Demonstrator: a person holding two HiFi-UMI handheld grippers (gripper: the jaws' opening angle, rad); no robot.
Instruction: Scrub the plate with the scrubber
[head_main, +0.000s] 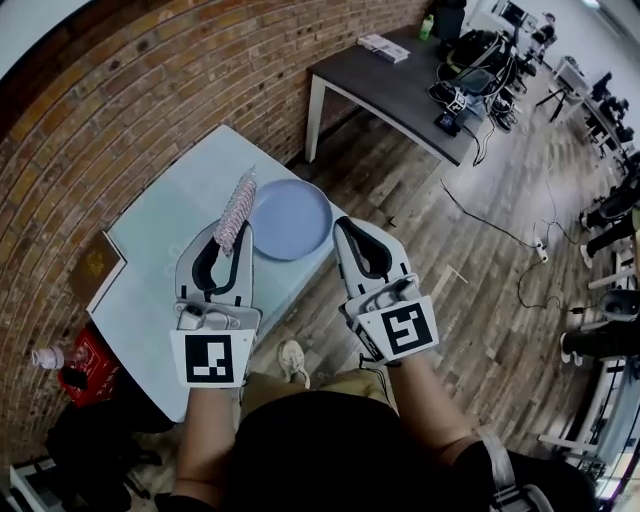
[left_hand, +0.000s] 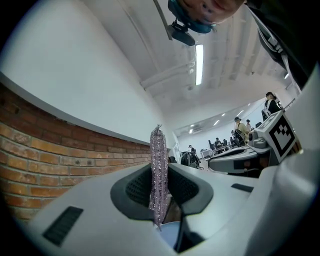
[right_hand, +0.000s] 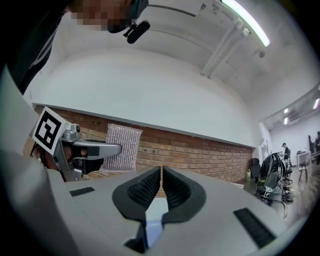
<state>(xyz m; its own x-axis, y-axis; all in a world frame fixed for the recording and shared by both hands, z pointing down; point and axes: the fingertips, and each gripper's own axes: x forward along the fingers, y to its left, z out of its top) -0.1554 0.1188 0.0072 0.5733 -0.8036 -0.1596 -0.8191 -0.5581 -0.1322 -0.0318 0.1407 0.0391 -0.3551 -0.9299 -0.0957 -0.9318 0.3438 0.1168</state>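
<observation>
Brick wall (head_main: 150, 90) ran along the left, with a red crate (head_main: 85, 365) on the floor at its foot. A pale table (head_main: 150, 240) stood just beside the wall.

The left gripper (head_main: 234, 236) was over the table, with its marker cube toward the person. Its jaws were clamped on the scrubber (head_main: 237, 208), a thin sparkly pinkish-silver pad held edge-on and sticking out past the jaw tips. In the left gripper view the scrubber (left_hand: 158, 165) stood upright between the dark pads, pinched from both sides, and the gripper (left_hand: 161, 175) pointed at the wall line.

The plate (head_main: 290, 218), round and pale blue, lay flat on the right end of the table near the edge. The scrubber's far end showed just beside the plate's left rim. Whether they touched could not be told.

The right gripper (head_main: 347, 228) was beside the plate's right rim, over the table edge. Its jaws were closed together on nothing, and its own view showed the pads meeting (right_hand: 161, 181) with only a slit. That view also caught the left gripper (right_hand: 82, 150) and the flat face of the scrubber (right_hand: 122, 148) against the brick.

A wood floor (head_main: 480, 260) with cables and a dark table (head_main: 400, 85) lay further right.
</observation>
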